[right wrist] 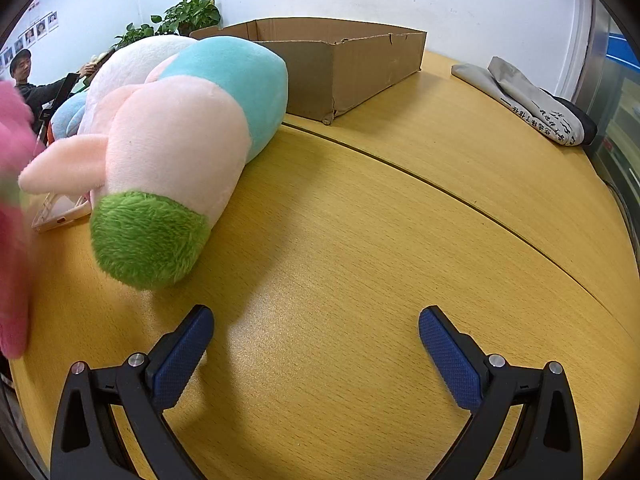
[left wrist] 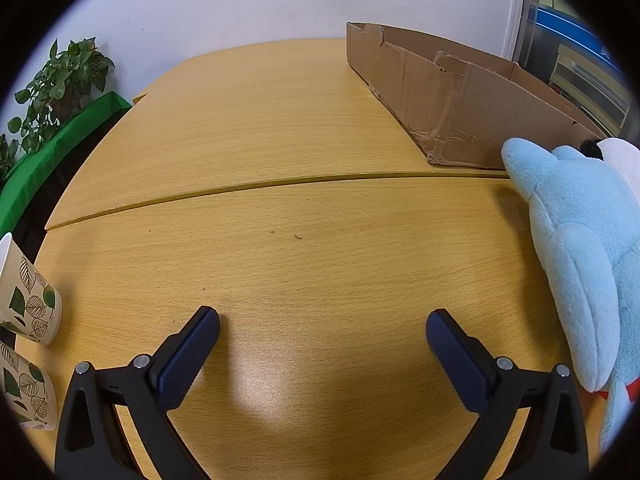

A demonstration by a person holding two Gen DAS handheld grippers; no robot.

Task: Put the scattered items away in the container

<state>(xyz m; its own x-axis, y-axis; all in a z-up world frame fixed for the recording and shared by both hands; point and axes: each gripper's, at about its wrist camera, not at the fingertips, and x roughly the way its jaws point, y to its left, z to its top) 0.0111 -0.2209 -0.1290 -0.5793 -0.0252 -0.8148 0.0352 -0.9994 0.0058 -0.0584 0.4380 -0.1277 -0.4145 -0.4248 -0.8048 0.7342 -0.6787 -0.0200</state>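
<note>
A brown cardboard box [left wrist: 460, 104] stands open at the far right of the wooden table; it also shows in the right wrist view [right wrist: 344, 68] at the back. A light blue plush toy [left wrist: 580, 248] lies at the right edge, in front of the box. A large pink, teal and green plush toy [right wrist: 176, 144] lies left of centre in the right wrist view, its far end near the box. A pink plush [right wrist: 12, 216] is blurred at the far left. My left gripper [left wrist: 322, 320] is open and empty above bare table. My right gripper [right wrist: 316, 318] is open and empty, just right of the green plush end.
Two leaf-print paper cups [left wrist: 30, 300] stand at the left table edge. A phone in a pale case [right wrist: 60, 212] lies under the big plush. A folded grey bag [right wrist: 528, 100] lies at the far right. Potted plants [left wrist: 60, 84] and a person [right wrist: 28, 80] are beyond the table.
</note>
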